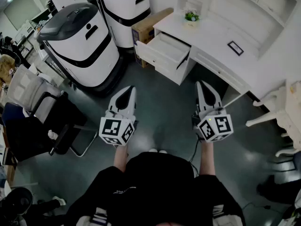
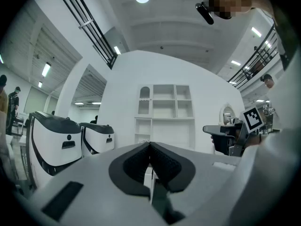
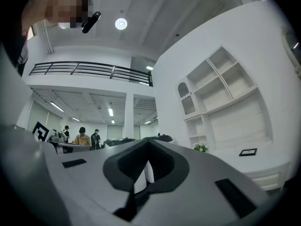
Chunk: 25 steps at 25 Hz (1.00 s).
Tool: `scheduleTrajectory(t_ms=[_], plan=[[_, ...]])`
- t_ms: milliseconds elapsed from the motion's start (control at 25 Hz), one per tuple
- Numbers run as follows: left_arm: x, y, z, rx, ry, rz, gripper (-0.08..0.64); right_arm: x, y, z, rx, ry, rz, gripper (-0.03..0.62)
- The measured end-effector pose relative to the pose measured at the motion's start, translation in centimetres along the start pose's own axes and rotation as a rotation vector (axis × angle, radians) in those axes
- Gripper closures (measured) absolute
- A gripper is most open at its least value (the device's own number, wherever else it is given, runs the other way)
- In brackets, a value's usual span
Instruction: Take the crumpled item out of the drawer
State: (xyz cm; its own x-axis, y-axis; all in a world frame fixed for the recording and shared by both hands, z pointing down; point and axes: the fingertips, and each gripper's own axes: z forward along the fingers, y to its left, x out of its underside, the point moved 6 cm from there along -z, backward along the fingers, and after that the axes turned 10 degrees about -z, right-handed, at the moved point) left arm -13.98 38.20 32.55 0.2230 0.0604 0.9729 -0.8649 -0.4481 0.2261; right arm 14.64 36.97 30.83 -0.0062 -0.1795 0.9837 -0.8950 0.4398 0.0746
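A white desk (image 1: 221,41) stands ahead of me with one drawer (image 1: 162,51) pulled open toward the floor. The inside of the drawer looks plain white, and I cannot make out any crumpled item in it. My left gripper (image 1: 127,92) hangs over the grey floor, well short of the drawer, jaws shut with nothing between them. My right gripper (image 1: 202,85) is level with it, close to the desk's front edge, also shut and empty. In the left gripper view the left gripper (image 2: 150,145) points at the white shelf unit (image 2: 164,109). The right gripper (image 3: 149,142) shows shut in its own view.
Two large white-and-black machines (image 1: 80,41) (image 1: 124,8) stand left of the drawer, with a cardboard box (image 1: 148,27) between them and the desk. A black office chair (image 1: 42,121) is at the left, a white chair (image 1: 277,112) at the right. A small plant (image 1: 191,17) and a picture frame (image 1: 235,48) sit on the desk.
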Motion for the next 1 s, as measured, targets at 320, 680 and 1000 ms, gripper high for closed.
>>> scheduleTrajectory(t_ms=[320, 680, 1000], plan=[[0.7, -0.6, -0.1, -0.01, 0.014, 0.0, 0.563, 1.0, -0.9, -0.7, 0.006, 0.017, -0.013, 0.6], [1.7, -0.7, -0.5, -0.055, 0.028, 0.001, 0.562, 2.4, -1.9, -1.2, 0.0, 0.03, -0.006, 0.6], [2.3, 0.9, 1.7, -0.087, 0.041, -0.005, 0.562, 4.5, -2.9, 1.5, -0.025, 0.09, 0.01, 0.6]])
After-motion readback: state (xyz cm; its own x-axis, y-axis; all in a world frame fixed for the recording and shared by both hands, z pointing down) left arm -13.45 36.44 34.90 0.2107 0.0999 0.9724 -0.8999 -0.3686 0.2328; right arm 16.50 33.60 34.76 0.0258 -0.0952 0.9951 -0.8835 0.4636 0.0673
